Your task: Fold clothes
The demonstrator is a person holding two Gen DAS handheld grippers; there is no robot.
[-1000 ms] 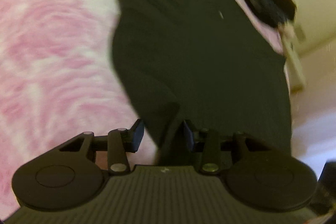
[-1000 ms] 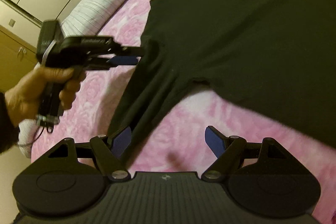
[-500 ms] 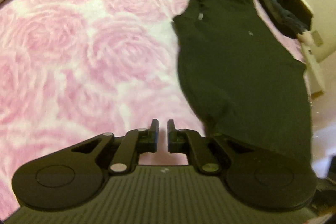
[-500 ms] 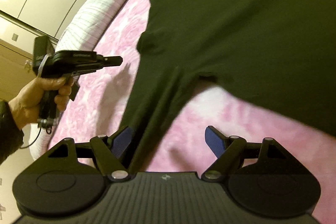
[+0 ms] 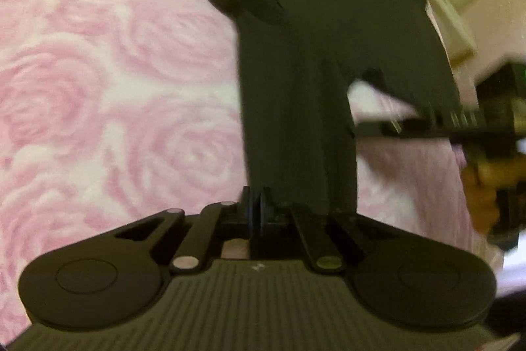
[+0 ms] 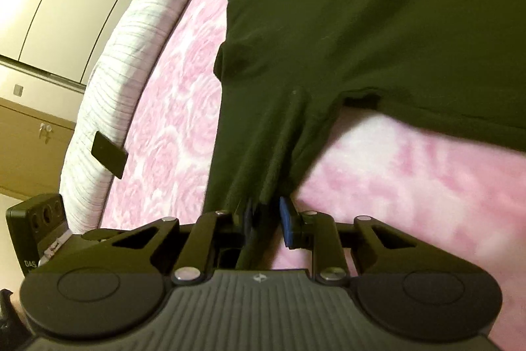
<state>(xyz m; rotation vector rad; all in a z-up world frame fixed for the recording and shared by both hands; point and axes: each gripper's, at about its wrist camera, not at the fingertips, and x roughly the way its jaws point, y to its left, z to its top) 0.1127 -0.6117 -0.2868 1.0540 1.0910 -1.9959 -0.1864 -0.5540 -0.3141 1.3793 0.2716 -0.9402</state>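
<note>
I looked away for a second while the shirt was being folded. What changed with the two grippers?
The left gripper let go at the shoulder, closed empty and swung over to the sleeve. The right gripper is closing around that sleeve. The black shirt stayed spread on the pink bedspread.

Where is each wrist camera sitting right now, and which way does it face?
Left wrist: on the left gripper, angled down at the black shirt on the rose bedspread; jaws shut, the person's hand at right.
Right wrist: on the right gripper, angled down along the sleeve; jaws closing on it.
Shared: shirt and bedspread.
</note>
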